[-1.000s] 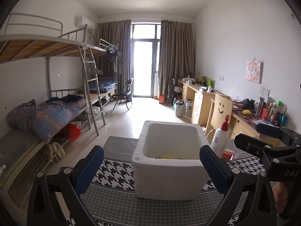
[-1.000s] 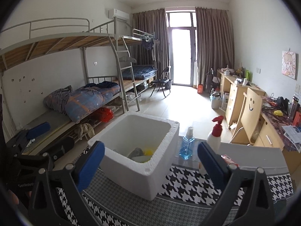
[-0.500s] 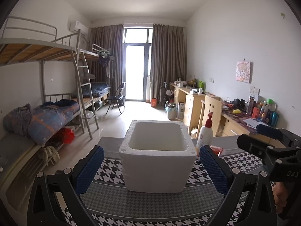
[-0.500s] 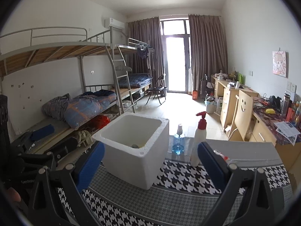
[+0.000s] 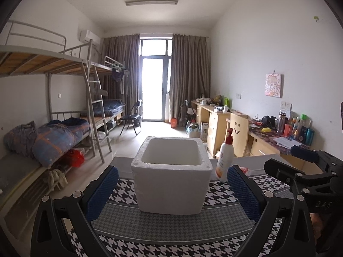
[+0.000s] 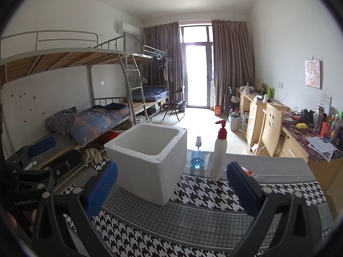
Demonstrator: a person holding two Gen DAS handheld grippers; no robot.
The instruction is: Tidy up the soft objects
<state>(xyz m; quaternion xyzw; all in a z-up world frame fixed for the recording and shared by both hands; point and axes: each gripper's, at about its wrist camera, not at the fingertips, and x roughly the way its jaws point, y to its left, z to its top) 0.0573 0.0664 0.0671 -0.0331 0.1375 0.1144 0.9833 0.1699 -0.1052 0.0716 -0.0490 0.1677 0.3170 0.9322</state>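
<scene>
Left gripper [image 5: 171,189]: jaws spread wide, blue pads well apart, nothing between them and nothing touched.
Left gripper pose: held level above the near part of the table, fingers pointing forward at the foam box, which shows in the gap between the pads.
Right gripper [image 6: 171,189]: jaws spread wide, blue pads well apart, holding nothing and touching nothing.
Right gripper pose: held level over the near table edge, fingers pointing forward; the foam box lies ahead and to its left, the pump bottle ahead and slightly right.
Relative position: each gripper shows at the edge of the other's view, side by side and apart.
Foam box [image 5: 171,175]: white, open-topped, upright on the tablecloth; from either view its contents cannot be seen.
Soft objects: none visible on the table; whether any lie in the box cannot be told.
Tablecloth [image 6: 214,218]: black-and-white houndstooth with grey bands, covering the table.
Pump bottle [image 6: 219,156]: white with red pump, upright, just right of the box, not touching it.
Blue bottle [image 6: 197,156]: small, clear blue, upright, behind and between box and pump bottle.
</scene>
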